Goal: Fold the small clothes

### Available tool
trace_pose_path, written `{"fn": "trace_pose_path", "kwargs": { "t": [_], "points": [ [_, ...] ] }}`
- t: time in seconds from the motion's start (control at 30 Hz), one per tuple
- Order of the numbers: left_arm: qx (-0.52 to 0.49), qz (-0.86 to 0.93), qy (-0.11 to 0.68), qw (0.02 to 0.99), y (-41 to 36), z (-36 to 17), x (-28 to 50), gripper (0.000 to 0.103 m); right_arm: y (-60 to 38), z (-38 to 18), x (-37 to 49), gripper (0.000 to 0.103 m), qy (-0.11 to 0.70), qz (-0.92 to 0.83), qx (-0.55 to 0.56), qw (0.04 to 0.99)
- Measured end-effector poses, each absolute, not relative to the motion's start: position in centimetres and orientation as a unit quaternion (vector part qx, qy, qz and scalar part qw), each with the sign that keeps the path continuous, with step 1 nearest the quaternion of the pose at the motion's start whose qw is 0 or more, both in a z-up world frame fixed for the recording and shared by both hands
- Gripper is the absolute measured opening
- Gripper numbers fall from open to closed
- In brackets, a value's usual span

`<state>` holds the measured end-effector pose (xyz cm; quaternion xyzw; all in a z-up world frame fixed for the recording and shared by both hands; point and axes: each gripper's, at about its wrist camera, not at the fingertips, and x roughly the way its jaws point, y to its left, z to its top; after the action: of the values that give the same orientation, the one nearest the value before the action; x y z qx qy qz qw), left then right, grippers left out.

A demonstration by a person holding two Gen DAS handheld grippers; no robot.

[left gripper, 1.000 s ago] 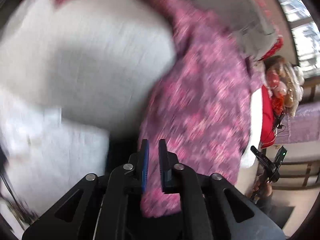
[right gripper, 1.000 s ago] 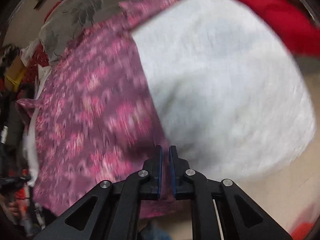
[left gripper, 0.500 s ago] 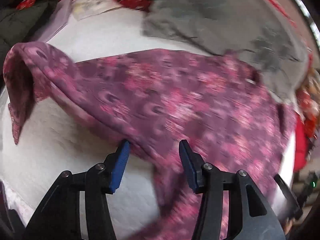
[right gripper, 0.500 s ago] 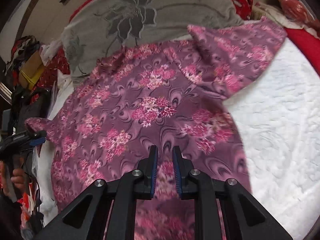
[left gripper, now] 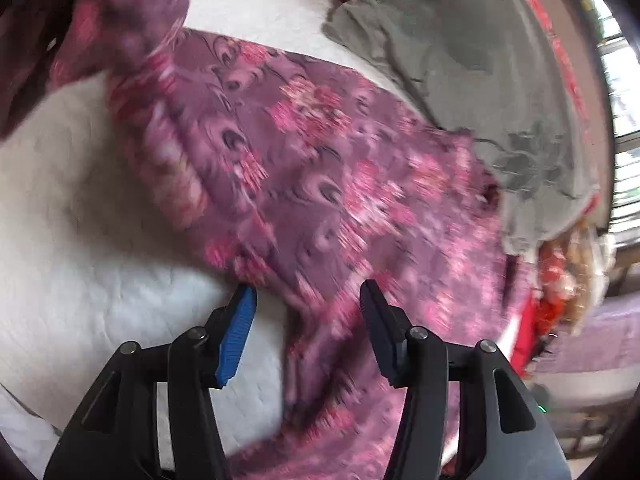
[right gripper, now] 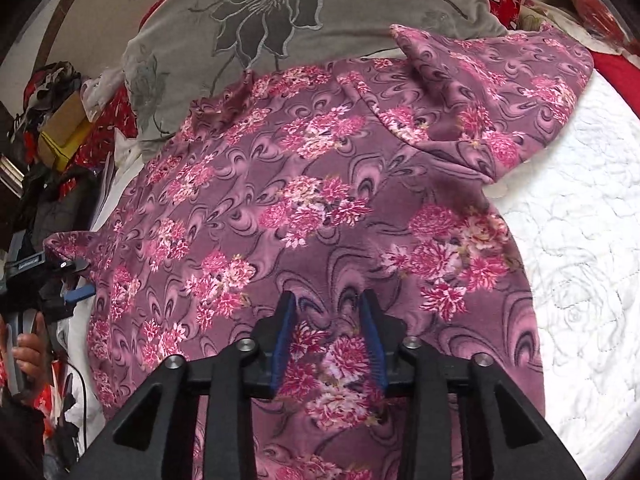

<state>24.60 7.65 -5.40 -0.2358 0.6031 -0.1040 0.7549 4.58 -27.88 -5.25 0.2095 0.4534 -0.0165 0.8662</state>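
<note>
White quilted bed [right gripper: 580, 248]; purple floral garment [right gripper: 320, 208], grey flowered blanket [right gripper: 320, 12] upon it

Both views are taken from fisheye cameras mounted on the hand-held grippers, aimed steeply downward along the fingers. In the left wrist view, the left gripper [left gripper: 306, 320] is seen at the bottom centre, close above the purple floral garment [left gripper: 320, 168] on the white quilt [left gripper: 80, 208]. In the right wrist view, the right gripper [right gripper: 328, 332] fills the bottom centre, equally close. The garment, the quilt and the grey flowered blanket [right gripper: 280, 20] are shared by both views.
</note>
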Motion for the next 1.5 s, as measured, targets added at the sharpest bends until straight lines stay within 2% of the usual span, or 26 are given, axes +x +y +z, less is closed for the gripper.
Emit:
{"fn": "trace_pose_path", "kwargs": {
  "t": [0.03, 0.07, 0.23, 0.33, 0.43, 0.57, 0.67, 0.73, 0.8, 0.93, 1.1, 1.13, 1.2, 1.23, 1.4, 1.47, 1.5],
  "points": [
    [-0.233, -0.096, 0.601, 0.759, 7.9, -5.3, 24.9, 0.036, -27.7, -5.2, 4.6, 0.037, 0.454, -0.02, 0.205, 0.867],
    [-0.226, -0.087, 0.6, 0.763, 8.0, -5.2, 25.3, 0.001, -27.6, -5.1, 4.6, 0.037, 0.456, -0.022, 0.203, 0.866],
    [-0.226, -0.046, 0.538, 0.811, 11.4, -1.8, 25.1, 0.002, -27.7, -2.6, 3.8, 0.037, 0.417, -0.043, 0.186, 0.888],
    [-0.215, -0.021, 0.558, 0.801, 12.2, -3.1, 25.3, 0.003, -28.2, -2.3, 3.8, 0.038, 0.402, -0.056, 0.18, 0.896],
    [-0.204, -0.005, 0.589, 0.782, 12.1, -5.2, 24.9, 0.005, -28.7, -5.5, 5.0, 0.037, 0.457, -0.07, 0.177, 0.869],
    [-0.22, -0.035, 0.586, 0.779, 10.5, -4.4, 21.9, 0.005, -29.8, -4.4, 4.6, 0.036, 0.44, -0.052, 0.184, 0.877],
    [-0.21, -0.093, 0.561, 0.796, 7.5, -2.2, 19.5, 0.01, -34.4, -2.3, 4.1, 0.037, 0.403, -0.081, 0.209, 0.887],
    [-0.172, -0.126, 0.544, 0.812, 4.6, -0.9, 18.9, 0.023, -39.9, -1.5, 4.5, 0.037, 0.384, -0.131, 0.249, 0.88],
    [-0.109, -0.133, 0.522, 0.836, 1.8, 0.0, 19.3, 0.046, -45.7, -1.3, 5.0, 0.039, 0.365, -0.182, 0.297, 0.863],
    [-0.037, -0.129, 0.505, 0.853, -2.2, -1.1, 21.7, 0.048, -54.7, -1.1, 5.7, 0.041, 0.324, -0.26, 0.362, 0.834],
    [-0.014, -0.109, 0.553, 0.826, -2.9, -5.2, 23.7, 0.054, -61.8, -2.1, 9.4, 0.044, 0.288, -0.295, 0.414, 0.812],
    [-0.015, -0.11, 0.552, 0.826, -2.8, -5.5, 23.7, 0.057, -62.5, -2.4, 10.2, 0.044, 0.284, -0.297, 0.421, 0.809],
    [-0.014, -0.116, 0.534, 0.837, -2.6, -5.4, 23.4, 0.074, -63.8, -3.2, 12.1, 0.046, 0.277, -0.303, 0.437, 0.8],
    [-0.013, -0.12, 0.536, 0.835, -2.5, -5.6, 23.4, 0.077, -64.2, -3.6, 12.8, 0.046, 0.277, -0.307, 0.441, 0.796],
    [0.0, -0.126, 0.529, 0.839, -2.4, -6.0, 23.0, 0.085, -65.5, -5.1, 16.4, 0.049, 0.272, -0.328, 0.421, 0.801],
    [0.005, -0.123, 0.529, 0.839, -2.9, -6.1, 23.1, 0.085, -65.5, -5.1, 16.9, 0.032, 0.277, -0.326, 0.406, 0.808],
    [0.005, -0.122, 0.531, 0.839, -2.9, -6.0, 23.2, 0.085, -65.6, -4.9, 17.1, 0.012, 0.285, -0.333, 0.392, 0.809]
  ]
}}
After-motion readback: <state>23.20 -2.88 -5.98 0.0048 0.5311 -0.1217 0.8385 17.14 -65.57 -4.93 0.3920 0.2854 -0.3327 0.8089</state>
